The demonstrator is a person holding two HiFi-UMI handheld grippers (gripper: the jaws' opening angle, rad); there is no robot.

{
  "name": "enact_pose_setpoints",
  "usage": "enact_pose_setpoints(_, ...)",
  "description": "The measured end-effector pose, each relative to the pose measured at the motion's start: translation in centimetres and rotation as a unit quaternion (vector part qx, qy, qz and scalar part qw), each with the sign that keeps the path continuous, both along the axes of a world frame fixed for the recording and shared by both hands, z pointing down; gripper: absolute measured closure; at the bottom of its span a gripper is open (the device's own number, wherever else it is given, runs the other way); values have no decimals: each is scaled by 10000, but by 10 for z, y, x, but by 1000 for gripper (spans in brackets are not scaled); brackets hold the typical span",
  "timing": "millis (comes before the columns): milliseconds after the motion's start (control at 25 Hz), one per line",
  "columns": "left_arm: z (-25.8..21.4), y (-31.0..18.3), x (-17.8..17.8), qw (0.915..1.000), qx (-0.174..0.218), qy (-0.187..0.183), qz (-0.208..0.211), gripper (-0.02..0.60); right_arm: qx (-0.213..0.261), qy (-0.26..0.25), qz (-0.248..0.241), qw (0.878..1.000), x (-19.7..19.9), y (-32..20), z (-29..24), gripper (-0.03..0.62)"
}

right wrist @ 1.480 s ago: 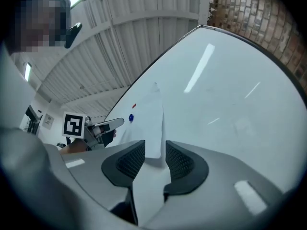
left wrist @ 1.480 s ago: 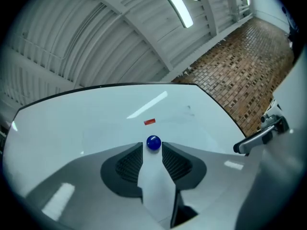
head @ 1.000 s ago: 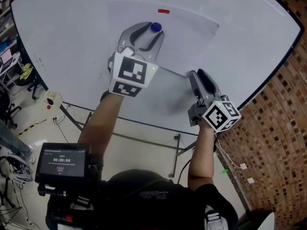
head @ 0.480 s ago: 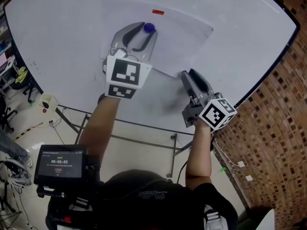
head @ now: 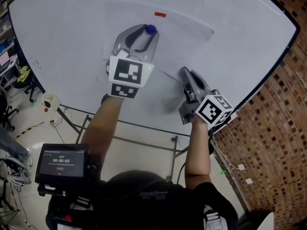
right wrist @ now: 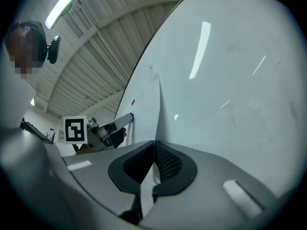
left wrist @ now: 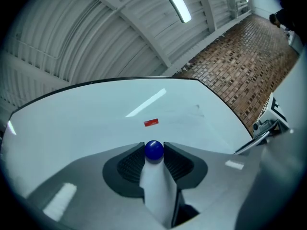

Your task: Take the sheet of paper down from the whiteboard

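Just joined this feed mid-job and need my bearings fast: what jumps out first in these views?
A large whiteboard fills the head view, with a sheet of paper pinned near its top by a red magnet. Just below that, the left tool, jaws closing, has a blue magnet between its pads. The right tool is shut on the sheet's lower corner, which curls away from the board.

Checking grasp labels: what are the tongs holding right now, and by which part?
Right tongs pinch the sheet of paper by its lower right corner. Left tongs are closing on the blue magnet, pads against its sides.
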State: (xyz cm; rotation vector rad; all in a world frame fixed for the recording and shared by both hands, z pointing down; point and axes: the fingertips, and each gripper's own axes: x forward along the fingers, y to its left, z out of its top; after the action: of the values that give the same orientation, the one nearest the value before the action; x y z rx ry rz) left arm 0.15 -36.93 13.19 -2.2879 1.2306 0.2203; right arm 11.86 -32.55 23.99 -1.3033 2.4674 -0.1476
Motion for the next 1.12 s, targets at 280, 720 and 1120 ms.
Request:
enact_pose_setpoints(280,-1,0,-1,10000,8,79,-2,460,28,-115,2,9999,1,2,-4,580)
enact_pose_setpoints(720,11,-7,-5,9997,-218,129,-10,460,31,35,317,9995,2,1,1,580)
enact_pose_setpoints(1120,30,28,-6,9989,-323,327,-15,460,27,343,905,9953,30,23,27,580)
